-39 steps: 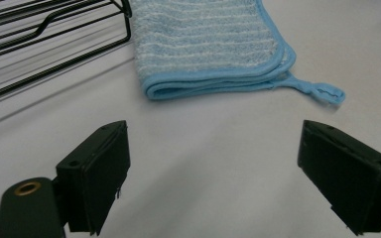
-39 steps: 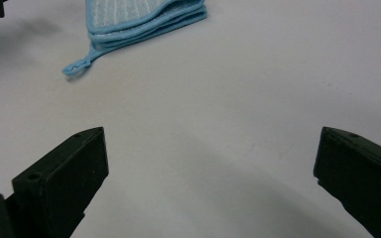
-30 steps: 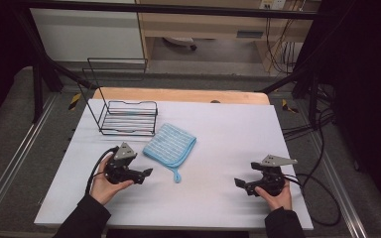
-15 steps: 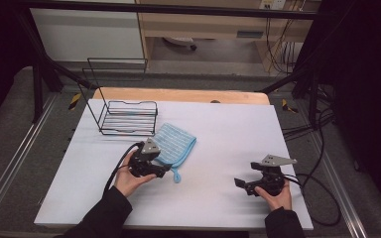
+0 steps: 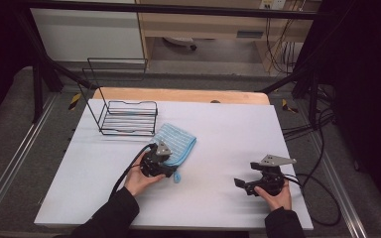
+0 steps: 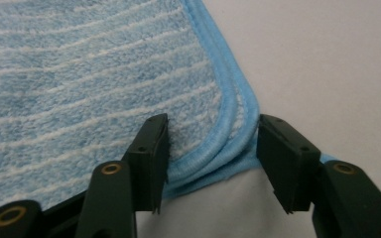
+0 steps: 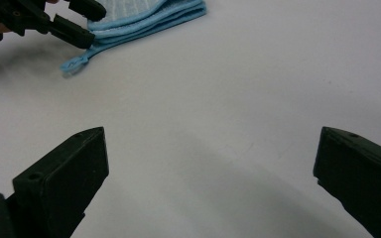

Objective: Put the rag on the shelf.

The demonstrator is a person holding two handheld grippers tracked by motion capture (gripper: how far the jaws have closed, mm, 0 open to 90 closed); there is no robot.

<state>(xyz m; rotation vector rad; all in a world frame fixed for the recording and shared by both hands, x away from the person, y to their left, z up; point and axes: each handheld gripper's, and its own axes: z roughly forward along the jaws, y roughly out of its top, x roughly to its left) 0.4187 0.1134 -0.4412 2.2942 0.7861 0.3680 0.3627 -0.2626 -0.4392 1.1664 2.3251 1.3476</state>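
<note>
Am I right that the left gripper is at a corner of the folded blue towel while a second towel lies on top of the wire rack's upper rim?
Not quite: the second towel lies inside the wire rack, on its bottom, as the high view shows. The left gripper is indeed at a corner of the folded blue towel.

Light blue terry cloth (image 5: pixel 177 145) with thin white stripes and a plain blue hem, black wire rack (image 5: pixel 128 118), pale grey table top (image 5: pixel 238 129), black gripper jaws
</note>
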